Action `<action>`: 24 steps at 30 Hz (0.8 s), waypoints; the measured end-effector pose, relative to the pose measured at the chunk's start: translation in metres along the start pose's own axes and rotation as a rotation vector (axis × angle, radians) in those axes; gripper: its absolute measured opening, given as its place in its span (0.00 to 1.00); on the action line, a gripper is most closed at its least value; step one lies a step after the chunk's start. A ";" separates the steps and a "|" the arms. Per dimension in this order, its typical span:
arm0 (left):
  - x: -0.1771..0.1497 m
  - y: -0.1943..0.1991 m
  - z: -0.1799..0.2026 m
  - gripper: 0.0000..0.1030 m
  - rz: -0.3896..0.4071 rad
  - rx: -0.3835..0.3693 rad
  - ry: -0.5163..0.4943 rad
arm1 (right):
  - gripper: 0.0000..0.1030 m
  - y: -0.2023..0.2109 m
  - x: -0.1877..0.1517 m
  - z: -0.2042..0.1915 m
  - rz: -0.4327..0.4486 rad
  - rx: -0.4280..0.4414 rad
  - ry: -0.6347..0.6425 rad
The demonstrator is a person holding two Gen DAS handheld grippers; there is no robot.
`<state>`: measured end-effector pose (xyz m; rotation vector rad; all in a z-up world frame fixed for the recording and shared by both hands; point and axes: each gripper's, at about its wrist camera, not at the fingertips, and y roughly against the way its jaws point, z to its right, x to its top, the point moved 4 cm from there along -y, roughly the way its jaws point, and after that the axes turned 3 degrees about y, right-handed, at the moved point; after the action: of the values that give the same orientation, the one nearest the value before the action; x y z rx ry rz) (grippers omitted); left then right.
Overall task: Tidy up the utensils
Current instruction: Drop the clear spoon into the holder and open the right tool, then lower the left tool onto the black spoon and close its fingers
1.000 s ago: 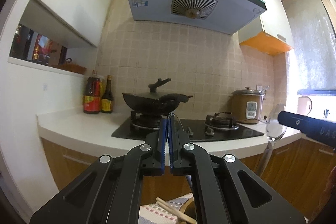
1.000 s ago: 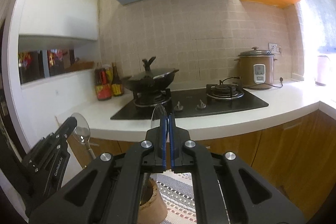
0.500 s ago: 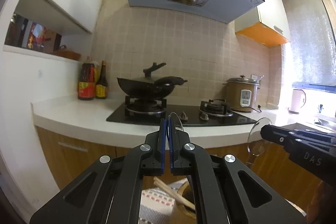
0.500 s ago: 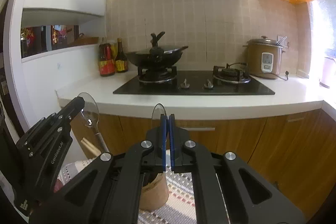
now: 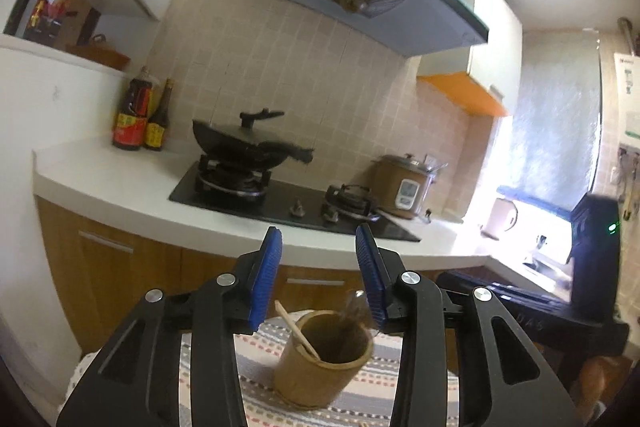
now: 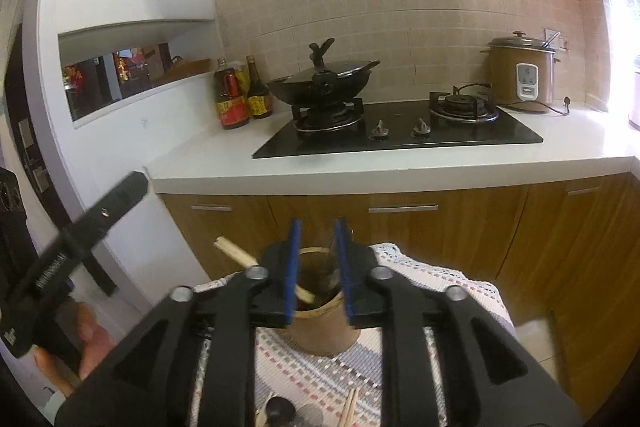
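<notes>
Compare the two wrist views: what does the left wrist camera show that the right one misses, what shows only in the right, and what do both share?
Only the left wrist view shows the kettle by the bright window. Only the right wrist view shows loose chopsticks lying on the striped cloth. Both share the bamboo holder with a chopstick leaning in it, the wok, the rice cooker and the sauce bottles.

A tan bamboo utensil holder (image 5: 324, 363) stands on a grey cloth (image 6: 320, 379) striped with red and white dashes, between black grippers' blue-padded jaws, before orange-brown cabinets (image 6: 440, 227).
</notes>
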<state>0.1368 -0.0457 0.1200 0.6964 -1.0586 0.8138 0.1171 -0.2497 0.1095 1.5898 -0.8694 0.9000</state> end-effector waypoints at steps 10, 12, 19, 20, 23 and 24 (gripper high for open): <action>0.030 0.076 0.007 0.38 0.048 -0.042 -0.007 | 0.33 0.061 -0.001 -0.018 0.030 0.002 0.034; 0.032 0.089 0.008 0.38 0.042 -0.050 -0.004 | 0.33 0.071 -0.007 -0.021 0.008 -0.005 0.049; -0.006 0.096 -0.010 0.38 -0.110 -0.054 0.060 | 0.33 0.065 -0.058 -0.012 -0.150 -0.044 0.070; -0.020 0.090 -0.014 0.38 -0.163 -0.057 0.071 | 0.33 0.059 -0.068 -0.010 -0.185 -0.053 0.075; -0.056 0.069 -0.025 0.38 -0.302 -0.048 0.089 | 0.33 0.037 -0.102 -0.002 -0.296 -0.047 0.055; -0.073 0.059 -0.028 0.38 -0.365 -0.045 0.096 | 0.33 0.031 -0.111 0.000 -0.327 -0.042 0.043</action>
<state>0.0806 -0.0087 0.0481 0.7766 -0.8280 0.5017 0.0396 -0.2457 0.0242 1.6123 -0.5724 0.6757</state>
